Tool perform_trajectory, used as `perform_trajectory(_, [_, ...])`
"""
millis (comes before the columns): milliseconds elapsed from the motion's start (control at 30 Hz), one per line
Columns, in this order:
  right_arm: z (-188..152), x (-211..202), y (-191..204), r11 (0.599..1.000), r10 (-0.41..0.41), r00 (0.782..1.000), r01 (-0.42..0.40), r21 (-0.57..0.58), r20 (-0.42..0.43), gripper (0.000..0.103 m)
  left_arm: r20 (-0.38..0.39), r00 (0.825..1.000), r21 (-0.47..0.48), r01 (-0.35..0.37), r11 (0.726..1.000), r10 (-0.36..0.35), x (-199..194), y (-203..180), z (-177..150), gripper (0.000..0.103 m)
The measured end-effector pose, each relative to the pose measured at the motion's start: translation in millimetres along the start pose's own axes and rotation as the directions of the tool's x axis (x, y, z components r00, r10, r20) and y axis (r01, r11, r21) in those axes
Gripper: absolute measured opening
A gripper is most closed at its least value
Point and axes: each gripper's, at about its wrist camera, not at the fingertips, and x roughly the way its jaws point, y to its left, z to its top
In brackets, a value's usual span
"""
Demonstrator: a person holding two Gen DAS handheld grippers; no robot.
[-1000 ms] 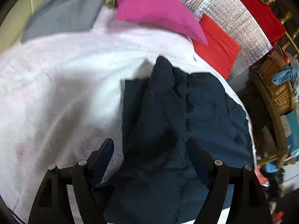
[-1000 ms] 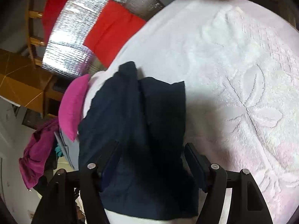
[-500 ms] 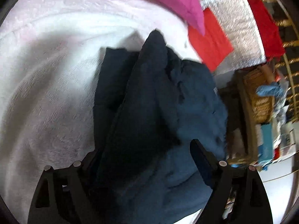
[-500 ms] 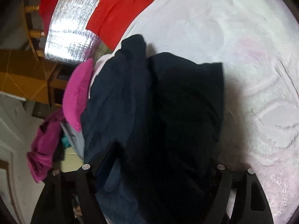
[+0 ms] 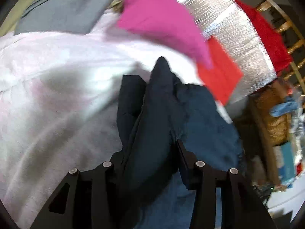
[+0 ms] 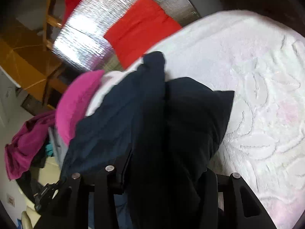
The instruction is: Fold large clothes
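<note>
Bed (image 6: pixel 257 61), white blanket: navy garment (image 5: pixel 162 103) bunched near its edge, no finished fold we can see; left tongs (image 5: pixel 150 152) and right tongs (image 6: pixel 164 164) both closing on gathered cloth, folding mostly left.

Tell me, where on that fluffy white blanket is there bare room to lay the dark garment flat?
The white blanket lies bare beside the navy garment, on the side away from the pink cloth. It is crowded along the edge by the pink cloth, grey cloth and red cloth.
</note>
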Motion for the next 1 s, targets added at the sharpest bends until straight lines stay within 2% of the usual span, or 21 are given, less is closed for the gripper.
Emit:
perform_trajectory(67, [0.2, 2.5, -7.7, 0.998, 0.009, 1.000, -0.008, 0.056, -0.029, 0.061, -0.043, 0.999, -0.050, 0.000, 0.999, -0.002, 8.0, 10.4, -1.6, 0.055])
perform_trajectory(167, [1.8, -9.4, -8.8, 0.996, 0.021, 0.999, -0.017, 0.082, -0.042, 0.064, -0.044, 0.999, -0.075, 0.007, 0.997, -0.010, 0.5, 14.5, -2.0, 0.059])
perform_trajectory(233, [0.7, -18.4, -10.3, 0.996, 0.006, 0.998, 0.000, 0.094, -0.058, 0.071, -0.024, 1.000, -0.058, -0.019, 0.998, 0.018, -10.9, 11.0, -4.4, 0.065])
perform_trajectory(333, [-0.9, -36.8, -22.6, 0.992, 0.025, 0.997, -0.016, 0.124, -0.074, 0.073, -0.043, 0.999, -0.051, -0.013, 0.999, 0.011, -25.4, 13.5, -8.8, 0.074])
perform_trajectory(433, [-4.6, -49.8, -33.3, 0.992, 0.040, 0.995, -0.028, 0.127, -0.092, 0.074, -0.073, 0.997, -0.052, 0.019, 0.998, -0.022, -28.8, 16.8, -11.1, 0.074])
perform_trajectory(567, [-7.7, -40.2, -44.1, 0.987, 0.072, 0.988, -0.051, 0.153, -0.135, 0.076, -0.085, 0.995, -0.063, 0.048, 0.997, -0.054, -29.0, 23.2, -13.6, 0.074])
perform_trajectory(633, [-9.9, -32.3, -43.0, 0.989, 0.072, 0.986, -0.050, 0.141, -0.149, 0.077, -0.075, 0.996, -0.055, 0.040, 0.998, -0.045, -26.5, 22.0, -14.0, 0.073])
perform_trajectory(667, [-11.1, -27.5, -40.6, 0.991, 0.069, 0.985, -0.050, 0.126, -0.157, 0.077, -0.067, 0.997, -0.051, 0.033, 0.998, -0.037, -22.7, 19.3, -13.8, 0.072])
perform_trajectory(700, [-13.2, -21.2, -36.6, 0.992, 0.071, 0.983, -0.053, 0.112, -0.168, 0.077, -0.065, 0.997, -0.037, 0.026, 0.999, -0.028, -22.6, 19.1, -16.0, 0.067])
perform_trajectory(733, [-15.4, -18.1, -32.8, 0.993, 0.068, 0.983, -0.050, 0.103, -0.172, 0.075, -0.069, 0.997, -0.025, 0.017, 1.000, -0.019, -20.8, 17.7, -17.5, 0.057])
perform_trajectory(767, [-16.3, -17.6, -28.2, 0.996, 0.042, 0.986, -0.029, 0.079, -0.160, 0.071, -0.074, 0.997, -0.001, -0.007, 1.000, 0.007, -15.0, 14.8, -16.9, 0.056])
perform_trajectory(867, [-13.8, -22.3, -18.2, 0.997, 0.047, 0.990, -0.038, 0.063, -0.135, 0.053, -0.065, 0.998, 0.019, -0.014, 1.000, 0.016, -13.2, 12.3, -16.0, 0.050])
perform_trajectory(1000, [-11.7, -38.8, -8.0, 0.998, 0.053, 0.997, -0.051, 0.027, -0.054, 0.050, -0.037, 0.999, 0.014, -0.016, 1.000, 0.017, -16.8, 10.7, -12.6, 0.049])
